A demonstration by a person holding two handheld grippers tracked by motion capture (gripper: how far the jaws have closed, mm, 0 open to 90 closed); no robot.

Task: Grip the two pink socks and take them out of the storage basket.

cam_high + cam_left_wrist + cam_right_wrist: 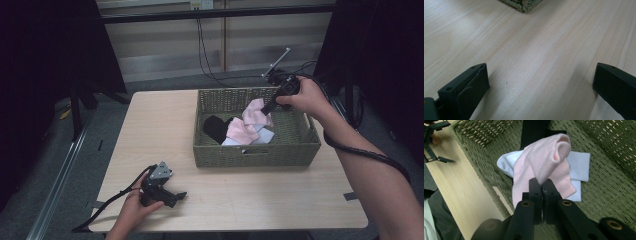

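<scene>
At right of centre in the high view, the right gripper (270,106) reaches into the woven basket (256,155), its fingers (535,192) pinched tight on a pink sock (544,160) lifted above the basket floor. Beneath it lie another pink sock (520,187), white socks (580,162) and a black sock (215,127). At lower left, the left gripper (177,196) rests on the wooden worktop (160,125), fingers (466,90) spread wide on nothing. No readable writing or label shows on the socks or basket.
</scene>
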